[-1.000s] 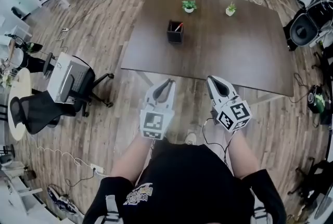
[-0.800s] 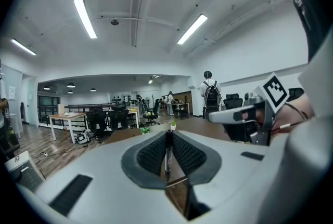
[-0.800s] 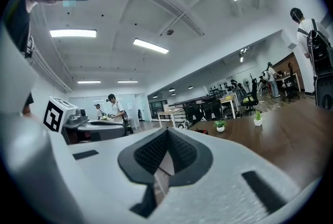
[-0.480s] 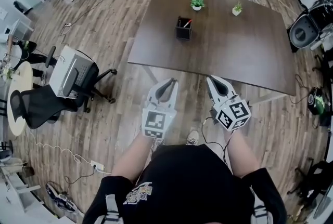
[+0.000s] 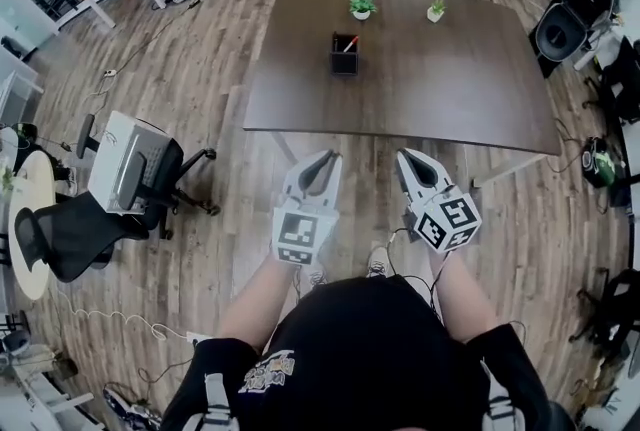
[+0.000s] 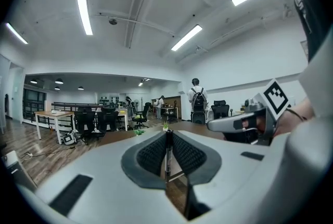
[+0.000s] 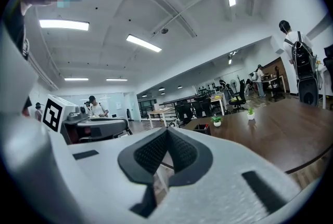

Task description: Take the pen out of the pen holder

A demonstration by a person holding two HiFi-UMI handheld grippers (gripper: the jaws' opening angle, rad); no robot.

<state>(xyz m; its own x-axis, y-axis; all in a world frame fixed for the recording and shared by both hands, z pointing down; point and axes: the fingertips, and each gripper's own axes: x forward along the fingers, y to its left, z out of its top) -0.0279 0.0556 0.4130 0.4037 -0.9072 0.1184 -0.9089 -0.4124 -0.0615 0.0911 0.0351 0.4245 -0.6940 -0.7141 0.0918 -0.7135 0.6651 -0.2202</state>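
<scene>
Office chair [image 5: 150, 169] at far left on the wood floor, with desks beyond it; none of it bears on the task.

Left hand-held gripper [image 5: 323, 159]: jaws drawn in to a thin slit, nothing in it. It hangs over the floor, short of the table's [image 5: 450, 99] near edge.

Pen holder [image 5: 343, 56]: a dark square cup standing upright on the table, left of centre toward the far side. The pen [image 5: 347, 43] leans inside it, only its reddish top showing above the rim.

Small potted plant [image 5: 362, 8] just behind the holder.

Right hand-held gripper [image 5: 406, 156]: jaws pressed together, empty, level with the left one and also over the floor.

A second plant [image 5: 436, 12] farther right.

Progress, as I judge it: nothing of the task is done. The pen is in the holder and both grippers are well apart from it. Closing in on the table, opening one gripper, pinching the pen and lifting it clear all remain.

Hard to read: the pen's body is sunk in the holder (too small to tell whether anything else is in there). The left gripper view does not show the holder clearly. The table's legs are mostly hidden under the top.
</scene>
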